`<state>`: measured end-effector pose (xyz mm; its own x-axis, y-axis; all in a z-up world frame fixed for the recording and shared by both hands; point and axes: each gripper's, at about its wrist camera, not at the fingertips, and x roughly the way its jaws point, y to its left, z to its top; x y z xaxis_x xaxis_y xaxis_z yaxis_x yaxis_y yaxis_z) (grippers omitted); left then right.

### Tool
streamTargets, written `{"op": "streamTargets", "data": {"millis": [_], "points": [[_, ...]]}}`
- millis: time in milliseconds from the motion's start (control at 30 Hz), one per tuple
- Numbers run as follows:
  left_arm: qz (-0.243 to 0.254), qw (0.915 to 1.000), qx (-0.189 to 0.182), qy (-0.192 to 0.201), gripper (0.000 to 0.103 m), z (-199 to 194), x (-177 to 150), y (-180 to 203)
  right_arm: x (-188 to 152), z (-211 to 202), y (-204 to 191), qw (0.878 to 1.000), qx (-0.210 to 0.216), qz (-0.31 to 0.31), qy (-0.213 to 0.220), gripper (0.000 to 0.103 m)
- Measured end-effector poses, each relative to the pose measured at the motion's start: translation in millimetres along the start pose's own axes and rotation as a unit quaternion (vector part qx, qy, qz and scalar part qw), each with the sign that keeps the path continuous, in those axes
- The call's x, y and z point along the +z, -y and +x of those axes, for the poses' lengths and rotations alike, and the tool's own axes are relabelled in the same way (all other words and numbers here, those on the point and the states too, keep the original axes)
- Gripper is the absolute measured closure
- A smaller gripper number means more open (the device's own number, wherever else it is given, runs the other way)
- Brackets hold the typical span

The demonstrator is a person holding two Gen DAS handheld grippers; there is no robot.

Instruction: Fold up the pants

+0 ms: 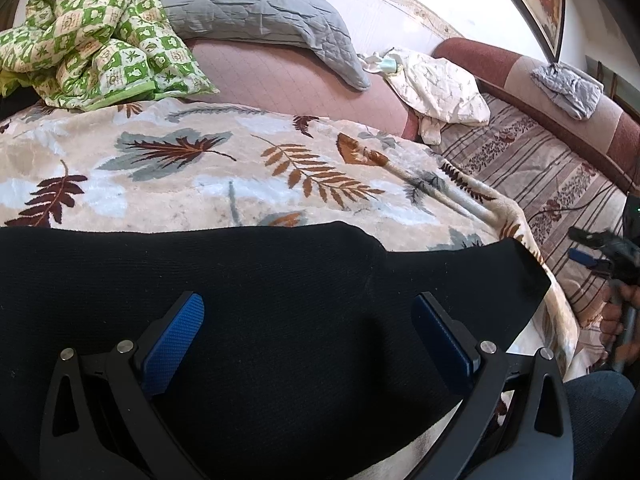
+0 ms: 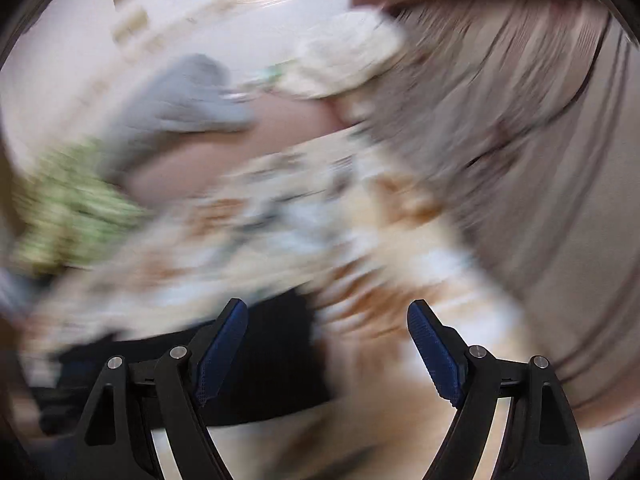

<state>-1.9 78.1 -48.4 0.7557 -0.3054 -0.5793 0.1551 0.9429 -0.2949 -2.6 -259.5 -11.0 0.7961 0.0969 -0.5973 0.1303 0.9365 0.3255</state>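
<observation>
Lying flat on the leaf-patterned plush blanket (image 1: 240,168), the black knit pants (image 1: 260,300) fill the near view. Left claw (image 1: 308,336) gapes above them; right claw (image 2: 328,352), blurred, is spread wide too.

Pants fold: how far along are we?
Early, by the look of it. Done: the black pants are laid on the leaf-print blanket; whether any fold is already made cannot be told. In hand: nothing. The left gripper is open over the pants, and the right gripper is open in a motion-blurred view, off to the side. Left: grasp an edge and make the folds.
</observation>
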Motion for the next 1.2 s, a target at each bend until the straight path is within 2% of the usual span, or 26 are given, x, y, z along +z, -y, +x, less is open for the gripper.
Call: {"op": "streamTargets", "data": {"millis": [33,100,200,300,367,400,467,567,600,667,733,800,833,900,967,1033,1200], "points": [[0.001,1.0,0.001,0.001,0.0,-0.1,-0.3,0.1,-4.0,1.7,7.5,0.999,0.041,0.033,-0.013,0.021],[0.002,1.0,0.001,0.001,0.0,0.0,-0.7,0.3,-9.3,1.7,22.9,0.993,0.077,0.084,-0.019,0.021],[0.0,1.0,0.0,0.001,0.0,0.1,-0.8,-0.1,-12.1,4.2,45.4,0.983,0.108,0.143,-0.03,0.02],[-0.002,1.0,-0.003,0.002,0.0,0.0,-1.2,-1.1,-18.0,18.2,62.7,0.974,0.106,0.187,-0.072,0.02],[-0.002,1.0,-0.002,0.003,0.0,0.0,-1.3,-1.2,-25.1,31.1,70.0,0.962,0.122,0.217,-0.113,0.024],[-0.002,1.0,-0.003,0.004,0.0,-0.2,-1.4,-1.4,-28.8,37.8,71.9,0.951,0.151,0.236,-0.129,0.027],[-0.003,1.0,-0.004,0.006,0.0,-0.8,-1.7,-2.2,-31.6,44.1,71.7,0.941,0.183,0.249,-0.14,0.028],[-0.003,1.0,-0.004,0.006,0.0,-0.7,-1.6,-1.6,-36.2,54.3,72.2,0.94,0.161,0.252,-0.162,0.029],[-0.003,1.0,-0.004,0.006,0.0,-1.0,-1.6,-1.9,-38.9,57.8,73.6,0.937,0.162,0.26,-0.168,0.029],[-0.003,1.0,-0.004,0.006,0.0,-1.0,-1.7,-1.9,-38.7,58.9,71.7,0.939,0.161,0.255,-0.166,0.029],[-0.003,1.0,-0.004,0.006,0.0,-1.1,-1.7,-2.2,-39.4,60.1,74.0,0.939,0.157,0.259,-0.161,0.037],[-0.003,1.0,-0.004,0.006,0.0,-1.1,-1.8,-1.9,-40.7,60.3,78.8,0.936,0.161,0.268,-0.163,0.062],[-0.003,1.0,-0.004,0.006,0.0,-1.1,-1.8,-2.1,-41.8,62.3,81.2,0.934,0.162,0.273,-0.166,0.067],[-0.003,1.0,-0.004,0.006,0.0,-1.1,-1.8,-1.8,-41.6,62.6,82.7,0.935,0.163,0.27,-0.165,0.087],[-0.004,1.0,-0.005,0.007,0.0,-1.3,-1.9,-2.3,-37.8,60.2,79.1,0.94,0.169,0.256,-0.151,0.092],[-0.004,1.0,-0.005,0.007,0.0,-1.1,-2.0,-1.9,-35.8,57.1,75.5,0.944,0.165,0.245,-0.145,0.093],[-0.031,0.9991,-0.023,0.017,0.0,-9.2,2.9,-8.0,-37.7,56.5,75.8,0.945,0.154,0.252,-0.142,0.095]]}}
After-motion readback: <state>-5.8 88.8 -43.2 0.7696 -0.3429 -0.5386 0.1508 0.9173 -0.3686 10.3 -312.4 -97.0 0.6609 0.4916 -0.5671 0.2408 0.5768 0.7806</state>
